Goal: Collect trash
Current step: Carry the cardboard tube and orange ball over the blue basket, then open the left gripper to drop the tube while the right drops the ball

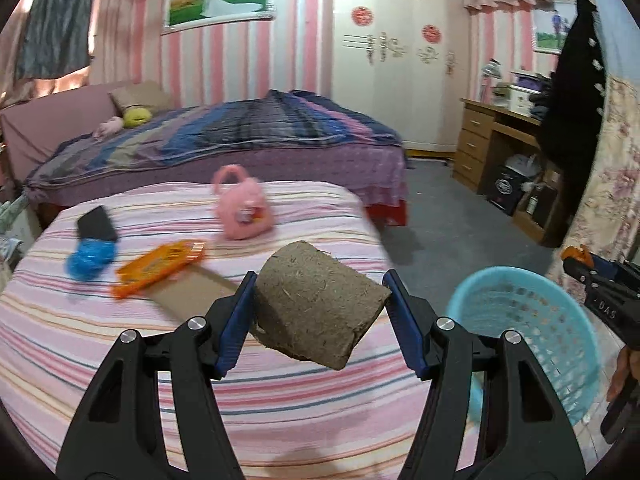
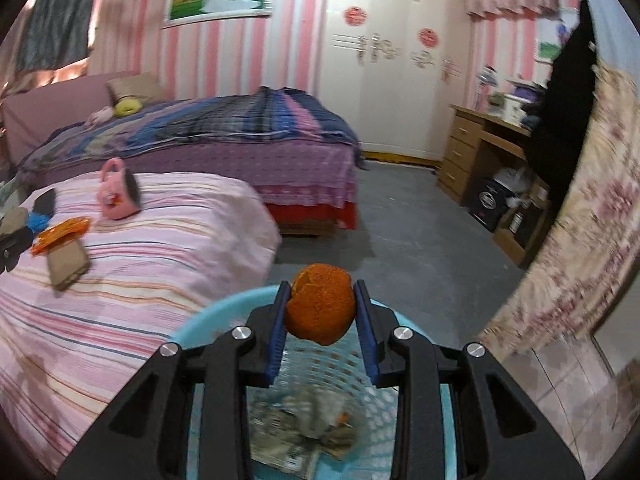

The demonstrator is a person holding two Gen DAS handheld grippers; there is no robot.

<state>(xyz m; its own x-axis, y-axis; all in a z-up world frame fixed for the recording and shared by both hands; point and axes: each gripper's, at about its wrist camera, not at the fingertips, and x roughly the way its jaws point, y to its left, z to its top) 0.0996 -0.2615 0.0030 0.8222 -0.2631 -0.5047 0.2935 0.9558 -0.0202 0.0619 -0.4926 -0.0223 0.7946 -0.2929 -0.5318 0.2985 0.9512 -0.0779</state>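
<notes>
My left gripper (image 1: 320, 296) is shut on a grey-brown cardboard tube (image 1: 320, 308) and holds it above the striped bed (image 1: 120, 360). My right gripper (image 2: 322, 308) is shut on an orange peel (image 2: 320, 308) and holds it over the blue mesh basket (image 2: 208, 316), which has crumpled paper trash (image 2: 304, 432) inside. The basket also shows in the left wrist view (image 1: 528, 320), right of the bed, with my right gripper (image 1: 592, 276) above its far rim. On the bed lie an orange wrapper (image 1: 160, 266), a flat cardboard piece (image 1: 192, 288) and a blue crumpled bag (image 1: 90, 258).
A pink toy purse (image 1: 242, 204) and a black object (image 1: 96, 222) sit on the striped bed. A larger bed (image 1: 240, 136) stands behind. A wooden desk (image 1: 496, 136) and a white wardrobe (image 1: 400, 52) are at the right. A floral cloth (image 2: 580, 220) hangs close on the right.
</notes>
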